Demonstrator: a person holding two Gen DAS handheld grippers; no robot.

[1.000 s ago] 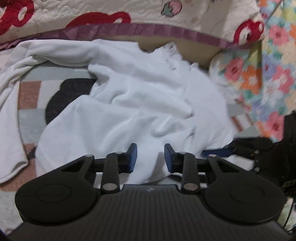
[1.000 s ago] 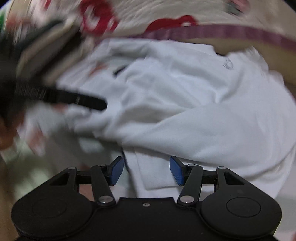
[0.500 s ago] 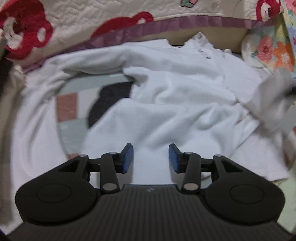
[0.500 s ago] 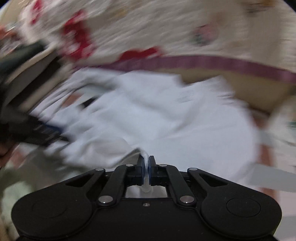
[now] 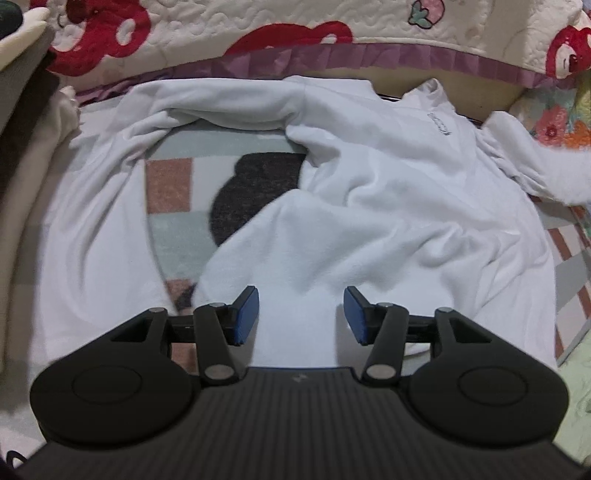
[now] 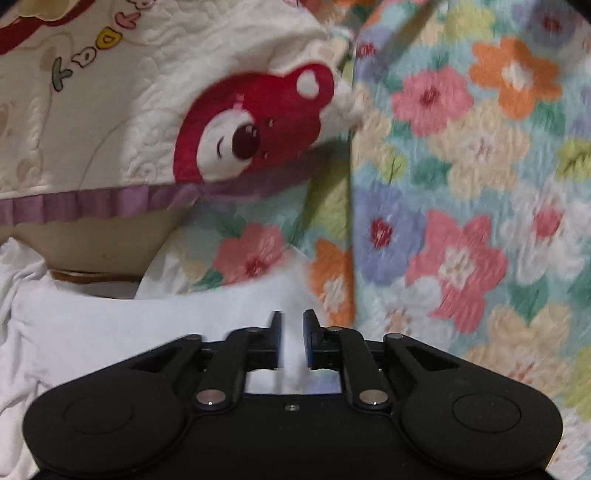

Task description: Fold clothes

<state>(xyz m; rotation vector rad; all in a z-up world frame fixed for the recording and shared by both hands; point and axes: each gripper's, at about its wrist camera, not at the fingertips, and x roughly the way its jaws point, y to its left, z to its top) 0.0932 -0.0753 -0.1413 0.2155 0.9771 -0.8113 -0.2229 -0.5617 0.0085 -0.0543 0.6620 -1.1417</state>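
Observation:
A white long-sleeved shirt lies rumpled on a patterned mat, collar toward the far side. Its left sleeve curves down the left. My left gripper hovers open just over the near hem, with nothing between its blue pads. In the right wrist view, my right gripper is nearly closed, and white shirt fabric is pinched between its pads. It points at the floral blanket. In the left wrist view, the shirt's right sleeve stretches off to the right, blurred.
A quilted cover with red bears and a purple frill hangs along the far side, its corner bear close ahead. A floral blanket fills the right. The checked mat shows through the sleeve loop.
My right gripper closed on the shirt's fabric and swung it out to the right toward the floral blanket. My left gripper opened a little wider and shifted over the near hem.

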